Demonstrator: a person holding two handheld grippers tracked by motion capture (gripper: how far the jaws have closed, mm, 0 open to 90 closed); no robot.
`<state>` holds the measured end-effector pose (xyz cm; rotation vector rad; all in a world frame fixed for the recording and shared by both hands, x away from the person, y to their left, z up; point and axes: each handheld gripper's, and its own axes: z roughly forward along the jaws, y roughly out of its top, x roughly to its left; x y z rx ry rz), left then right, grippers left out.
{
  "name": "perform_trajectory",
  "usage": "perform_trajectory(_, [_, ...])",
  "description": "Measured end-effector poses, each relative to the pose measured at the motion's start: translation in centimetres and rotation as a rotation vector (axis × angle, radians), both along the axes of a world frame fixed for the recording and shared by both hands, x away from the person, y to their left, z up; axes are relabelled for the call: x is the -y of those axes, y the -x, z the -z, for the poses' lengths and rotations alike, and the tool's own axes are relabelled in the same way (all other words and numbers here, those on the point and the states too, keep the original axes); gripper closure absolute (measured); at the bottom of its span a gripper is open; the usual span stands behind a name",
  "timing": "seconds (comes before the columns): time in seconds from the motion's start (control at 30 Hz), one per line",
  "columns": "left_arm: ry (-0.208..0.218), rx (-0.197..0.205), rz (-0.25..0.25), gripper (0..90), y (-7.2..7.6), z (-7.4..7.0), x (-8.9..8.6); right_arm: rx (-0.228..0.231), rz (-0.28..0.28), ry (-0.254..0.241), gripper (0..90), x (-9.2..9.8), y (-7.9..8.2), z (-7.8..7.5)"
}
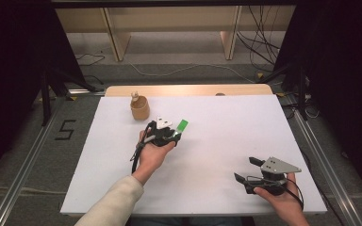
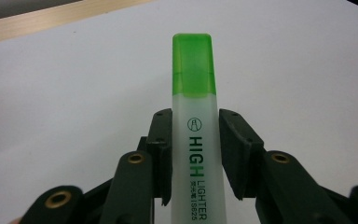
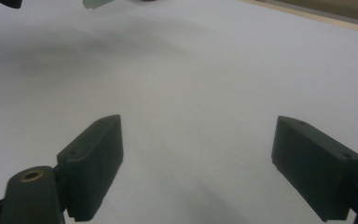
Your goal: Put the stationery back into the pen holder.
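Two grippers over the white table [image 1: 217, 141]. Left gripper [image 2: 193, 140] is clamped on a green highlighter [image 2: 195, 116] (cap pointing away from the hand), held above mid-table, near the wooden cup [image 1: 140, 108]. Right gripper [image 3: 198, 163] has its jaws wide apart, nothing between them, at the near right edge.

A wooden cup [image 1: 140, 108] stands on the white board [image 1: 226, 141], near its far edge.

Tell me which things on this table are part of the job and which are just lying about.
In the job: highlighter, clamped in the left gripper; wooden cup, the likely holder for it.
Lying about: right gripper, open and idle; cables on the floor.
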<state>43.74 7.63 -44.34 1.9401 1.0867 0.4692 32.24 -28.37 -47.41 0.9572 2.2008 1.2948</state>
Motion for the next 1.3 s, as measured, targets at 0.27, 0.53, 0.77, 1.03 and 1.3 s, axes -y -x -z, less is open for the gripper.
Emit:
perform_trajectory(0.27, [0.009, 0.028, -0.034, 66.7, -0.3, -0.2, -1.3, -0.002, -0.001, 0.002, 17.4, 0.0, 0.0, 0.0])
perform_trajectory(0.53, [0.01, 0.043, -0.062, 66.7, -0.6, -0.3, -2.7, 0.001, -0.001, 0.0, 17.4, 0.0, 0.0, 0.0])
perform_trajectory(0.77, [0.023, 0.055, -0.092, 66.7, -0.9, -0.4, -3.8, 0.001, -0.001, 0.001, 17.4, 0.0, 0.0, 0.0])
perform_trajectory(1.03, [0.038, 0.067, -0.117, 66.7, -1.2, -0.5, -4.6, 0.007, -0.007, -0.001, 17.4, 0.0, 0.0, 0.0])
perform_trajectory(1.3, [0.047, 0.073, -0.138, 66.7, -1.3, -0.8, -5.5, 0.007, -0.008, -0.002, 17.4, 0.0, 0.0, 0.0])
